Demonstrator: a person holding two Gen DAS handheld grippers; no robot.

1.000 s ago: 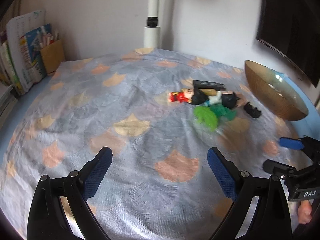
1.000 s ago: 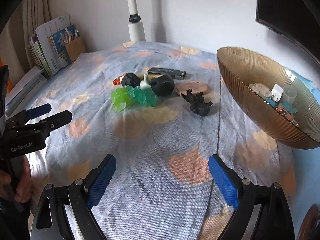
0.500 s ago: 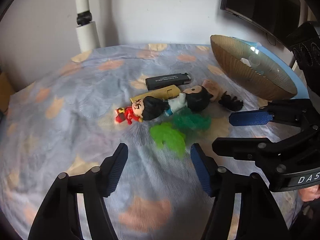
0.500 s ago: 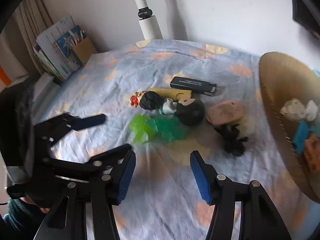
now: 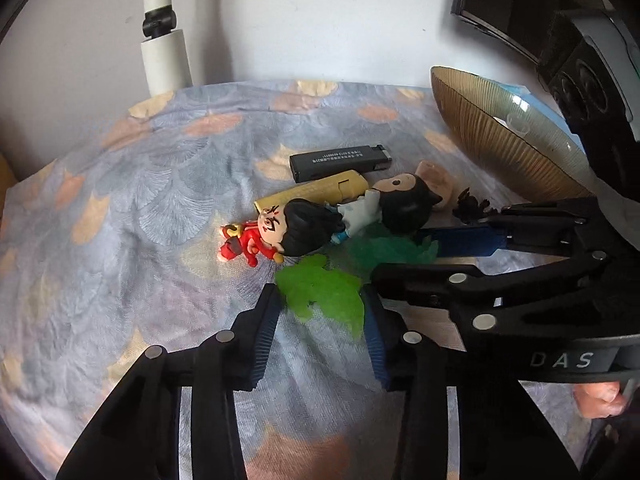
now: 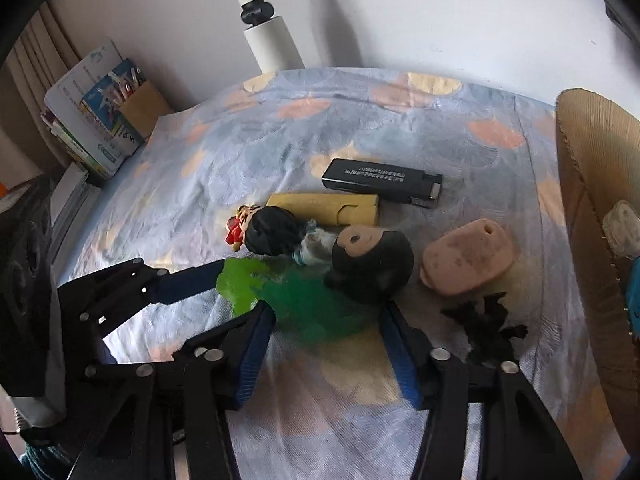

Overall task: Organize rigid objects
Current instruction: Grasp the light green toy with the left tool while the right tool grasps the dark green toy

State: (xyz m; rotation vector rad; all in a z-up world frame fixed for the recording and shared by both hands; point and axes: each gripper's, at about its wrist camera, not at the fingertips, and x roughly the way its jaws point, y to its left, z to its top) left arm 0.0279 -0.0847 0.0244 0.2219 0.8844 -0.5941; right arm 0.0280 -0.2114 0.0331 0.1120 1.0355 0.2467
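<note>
Black hand-held gripper [image 5: 322, 306]: blue ribbed pads, silver screws, white "DAS" lettering.

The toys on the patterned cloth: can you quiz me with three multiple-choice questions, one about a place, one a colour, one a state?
1. The black stick lies:
A. beyond the yellow box, farther from the camera
B. on top of it
C. in front of it

2. The lumpy block is:
A. blue
B. pink
C. white

3. The red-suited doll is:
A. standing upright
B. sitting on the black stick
C. lying on the cloth

Answers: 1 A, since the stick sits just past the box. 2 B, as its surface is pale pink. 3 C, because the doll rests on its side.
</note>
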